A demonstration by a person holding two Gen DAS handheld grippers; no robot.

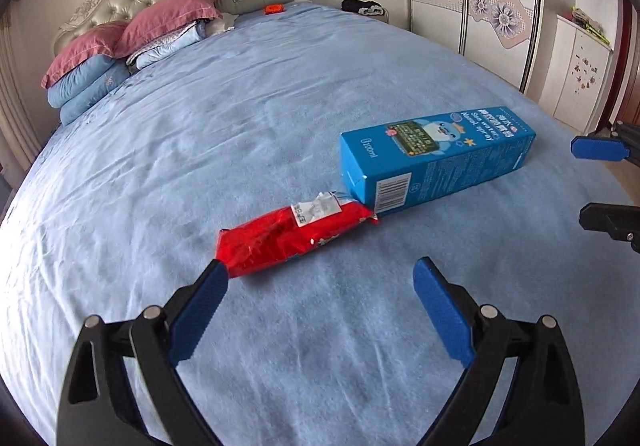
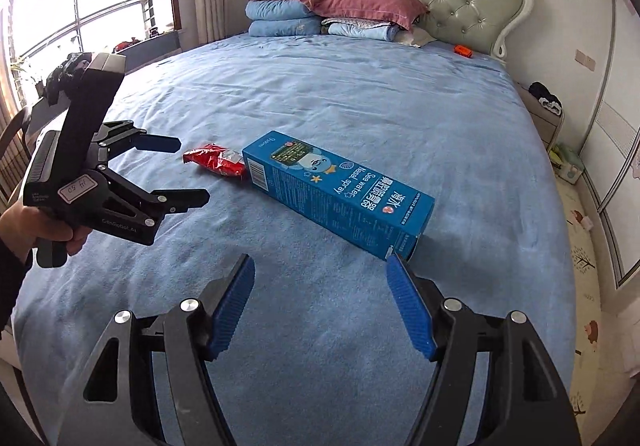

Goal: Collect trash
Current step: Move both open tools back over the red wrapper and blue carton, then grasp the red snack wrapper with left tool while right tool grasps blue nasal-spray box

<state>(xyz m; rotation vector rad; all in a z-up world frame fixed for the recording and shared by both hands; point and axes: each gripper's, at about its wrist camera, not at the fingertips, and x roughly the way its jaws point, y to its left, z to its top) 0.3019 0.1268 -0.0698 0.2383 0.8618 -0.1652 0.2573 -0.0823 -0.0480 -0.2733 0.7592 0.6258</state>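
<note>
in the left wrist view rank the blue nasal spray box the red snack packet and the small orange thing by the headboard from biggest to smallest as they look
1. blue nasal spray box
2. red snack packet
3. small orange thing, though it lies far off, so its true size is unsure.

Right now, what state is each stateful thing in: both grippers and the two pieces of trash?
left gripper: open, empty, above the bed.
right gripper: open, empty.
blue carton: lying flat on the bed, unheld.
red wrapper: crumpled, lying at the carton's end, unheld.
</note>
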